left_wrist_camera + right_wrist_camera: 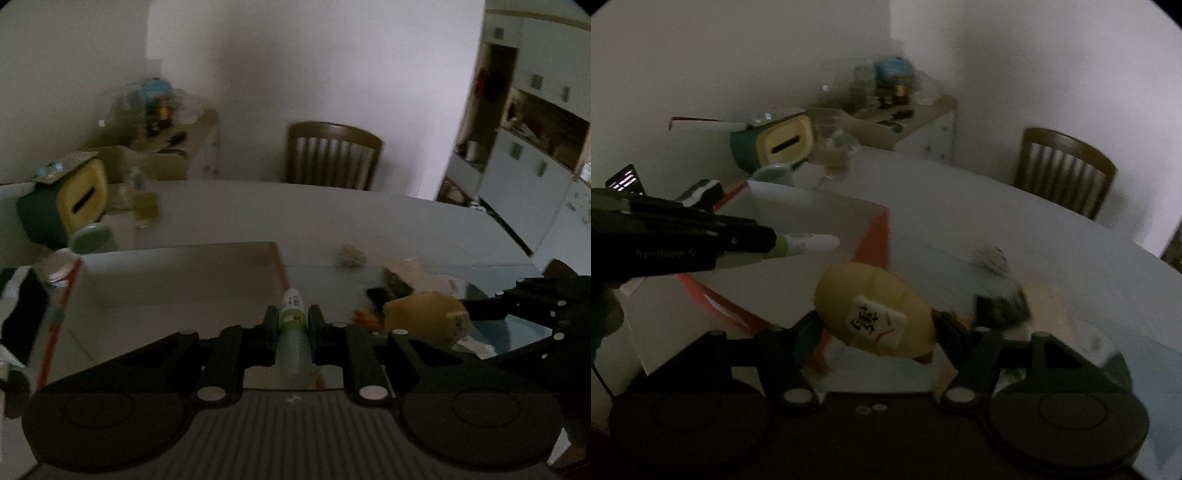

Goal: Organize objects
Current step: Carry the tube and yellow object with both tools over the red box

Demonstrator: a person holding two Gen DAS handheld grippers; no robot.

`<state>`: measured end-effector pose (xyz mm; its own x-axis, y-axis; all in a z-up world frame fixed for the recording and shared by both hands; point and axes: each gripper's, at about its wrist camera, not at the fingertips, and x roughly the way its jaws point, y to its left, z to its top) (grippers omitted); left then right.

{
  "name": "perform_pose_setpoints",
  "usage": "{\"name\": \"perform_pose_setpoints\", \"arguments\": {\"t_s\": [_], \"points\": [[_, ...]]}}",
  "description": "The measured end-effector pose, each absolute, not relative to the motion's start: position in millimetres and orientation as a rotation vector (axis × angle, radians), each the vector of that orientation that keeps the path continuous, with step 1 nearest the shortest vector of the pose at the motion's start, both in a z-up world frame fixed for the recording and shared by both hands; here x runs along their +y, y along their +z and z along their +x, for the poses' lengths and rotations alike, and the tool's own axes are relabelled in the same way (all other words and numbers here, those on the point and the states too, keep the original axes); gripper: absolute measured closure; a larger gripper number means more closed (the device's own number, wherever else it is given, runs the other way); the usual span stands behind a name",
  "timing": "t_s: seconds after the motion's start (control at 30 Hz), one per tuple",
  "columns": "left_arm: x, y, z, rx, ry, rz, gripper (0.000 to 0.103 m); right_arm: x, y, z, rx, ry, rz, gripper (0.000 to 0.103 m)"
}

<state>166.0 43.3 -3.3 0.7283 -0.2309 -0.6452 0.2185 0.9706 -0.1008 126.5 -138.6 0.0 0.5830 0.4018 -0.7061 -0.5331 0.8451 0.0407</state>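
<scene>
Left gripper (pixel 292 325) fingers clamp green-labelled tube (pixel 292 317) above open box (pixel 177 273) on bench (pixel 332 210). Right gripper (pixel 875 332) fingers squeeze yellow toy (pixel 875 314) beside box.

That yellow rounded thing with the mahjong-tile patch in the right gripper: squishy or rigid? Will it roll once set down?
The yellow rounded object looks soft and probably light: the right gripper holds it clear of the table by its sides alone. Its domed shape suggests it may rock or tip over once released rather than sit flat. The matte surface probably grips well, though the picture is dim and blurred.
</scene>
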Motion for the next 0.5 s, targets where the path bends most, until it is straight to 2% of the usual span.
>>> {"name": "perform_pose_setpoints", "arguments": {"t_s": [0.5], "points": [[115, -42, 214, 0.757, -0.075, 0.005, 0.088, -35, -36, 187, 0.817, 0.686, -0.262, 0.036]]}}
